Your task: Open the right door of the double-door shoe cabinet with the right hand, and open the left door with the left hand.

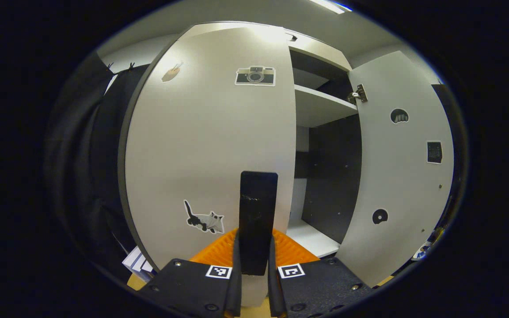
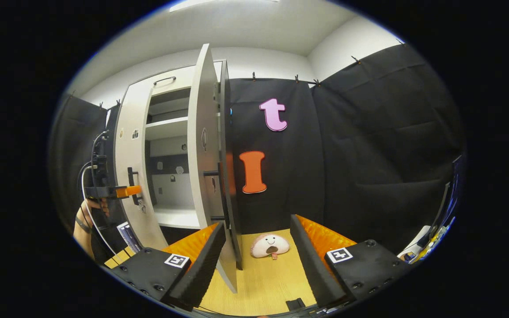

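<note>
The white shoe cabinet's left door point(image 1: 210, 145) carries a camera sticker, a cat sticker and a black upright handle point(image 1: 258, 207). My left gripper point(image 1: 256, 249) is shut on that handle, one finger pressing each side. The right door point(image 1: 400, 168) stands swung wide open, showing shelves point(image 1: 320, 106) and a dark inner wall. In the right gripper view the right door point(image 2: 203, 145) is edge-on, just left of my right gripper point(image 2: 256, 223), which is open and holds nothing. The left gripper point(image 2: 122, 191), held by a hand point(image 2: 82, 225), sits at the left door's handle point(image 2: 131, 185).
A round plush toy with a face point(image 2: 270, 245) lies on the wooden floor point(image 2: 259, 282) beyond the right door's edge. Some boxes or papers point(image 2: 126, 234) stand at the cabinet's lower left. Small items point(image 2: 424, 249) sit at the far right.
</note>
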Available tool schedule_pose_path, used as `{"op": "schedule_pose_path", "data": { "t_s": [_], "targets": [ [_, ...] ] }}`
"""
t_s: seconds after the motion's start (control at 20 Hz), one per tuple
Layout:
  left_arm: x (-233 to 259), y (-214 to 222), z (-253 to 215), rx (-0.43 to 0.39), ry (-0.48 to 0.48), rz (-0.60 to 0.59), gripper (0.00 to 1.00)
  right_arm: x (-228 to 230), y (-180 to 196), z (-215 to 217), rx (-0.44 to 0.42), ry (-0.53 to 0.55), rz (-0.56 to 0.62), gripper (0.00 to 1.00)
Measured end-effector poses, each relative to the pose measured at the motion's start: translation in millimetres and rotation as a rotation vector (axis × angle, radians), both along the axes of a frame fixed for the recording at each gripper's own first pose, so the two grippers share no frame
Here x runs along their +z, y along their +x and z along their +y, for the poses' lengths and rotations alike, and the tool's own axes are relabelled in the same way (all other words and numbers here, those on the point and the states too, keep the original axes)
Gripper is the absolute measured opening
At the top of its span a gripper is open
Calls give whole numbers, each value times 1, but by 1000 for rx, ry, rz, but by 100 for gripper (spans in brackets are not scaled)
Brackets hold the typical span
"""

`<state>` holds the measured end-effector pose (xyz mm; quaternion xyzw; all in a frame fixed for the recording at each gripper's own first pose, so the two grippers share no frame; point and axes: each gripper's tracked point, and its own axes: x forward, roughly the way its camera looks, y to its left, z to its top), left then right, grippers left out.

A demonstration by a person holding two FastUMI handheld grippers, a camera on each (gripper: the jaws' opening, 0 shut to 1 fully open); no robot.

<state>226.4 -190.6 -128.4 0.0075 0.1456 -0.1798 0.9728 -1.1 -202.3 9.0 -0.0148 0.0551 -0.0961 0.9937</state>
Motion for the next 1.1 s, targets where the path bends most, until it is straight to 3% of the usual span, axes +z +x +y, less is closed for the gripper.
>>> {"op": "schedule_pose_path", "data": {
  "t_s": [0.05, 0.3, 0.85, 1.1],
  "targets": [
    [3, -7, 6, 4, -6, 1, 25, 1, -1, 2, 4, -2, 1, 98],
    [12, -32, 36, 52, -30, -17, 24, 0, -4, 8, 11, -20, -1, 98],
    [33, -64, 94, 93, 22, -65, 22, -6, 10, 24, 56, -24, 4, 97],
    [43, -73, 136, 182, 34, -99, 19, -11, 20, 36, 93, -18, 26, 97]
  ]
}}
